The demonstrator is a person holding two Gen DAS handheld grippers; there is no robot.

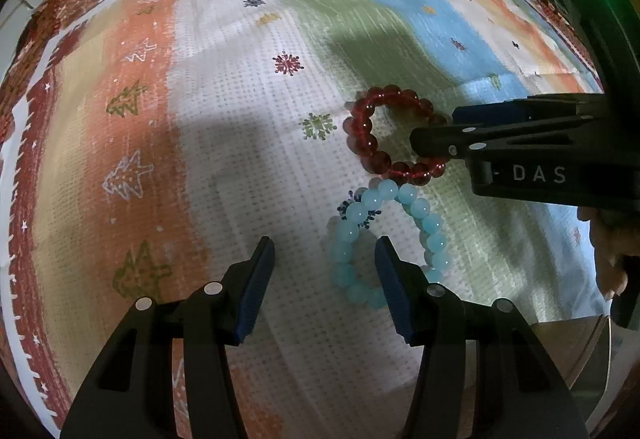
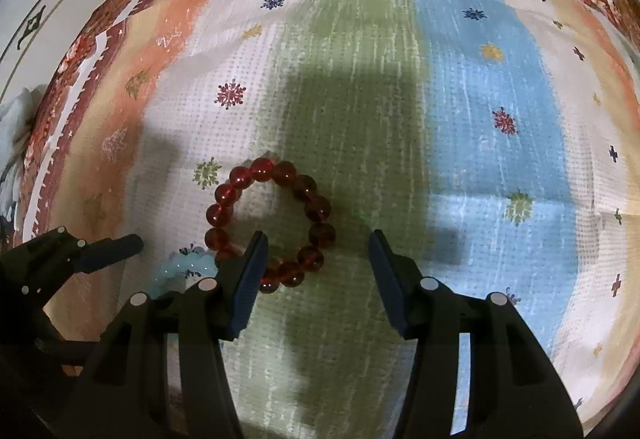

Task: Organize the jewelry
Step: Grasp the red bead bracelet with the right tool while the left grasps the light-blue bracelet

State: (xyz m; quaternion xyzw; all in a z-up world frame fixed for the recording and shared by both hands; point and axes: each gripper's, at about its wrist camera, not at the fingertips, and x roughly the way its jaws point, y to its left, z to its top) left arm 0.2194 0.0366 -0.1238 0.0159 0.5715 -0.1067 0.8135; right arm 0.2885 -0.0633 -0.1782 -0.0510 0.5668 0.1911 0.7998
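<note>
My right hand-held gripper is wide open and holds nothing. The red bracelet lies flat on the striped cloth that covers the worktop. It is right in front of my right hand-held gripper, a bit to its left. The left finger of that gripper sits over the near side of the ring. The right finger is off to the side with only cloth under it.

My left hand-held gripper is wide open too and holds nothing. The blue bracelet lies just ahead of it, to its right. Its right finger sits over part of the blue ring.

The two bracelets touch, or nearly touch. From the left view the red bracelet sits just past the blue one, and the right hand-held gripper pokes in over it from the side.

Here is what I think could go wrong. If I close the right one now, the beads are round and smooth, so they may roll out and slip away. I could pinch the cloth and bunch it up, and that would drag both bracelets. If I lift the red one, it may bump the blue one and move it. My two grippers are close, so they could knock each other. I can't see any box or tray for the jewelry, so I can't tell where to put it.
</note>
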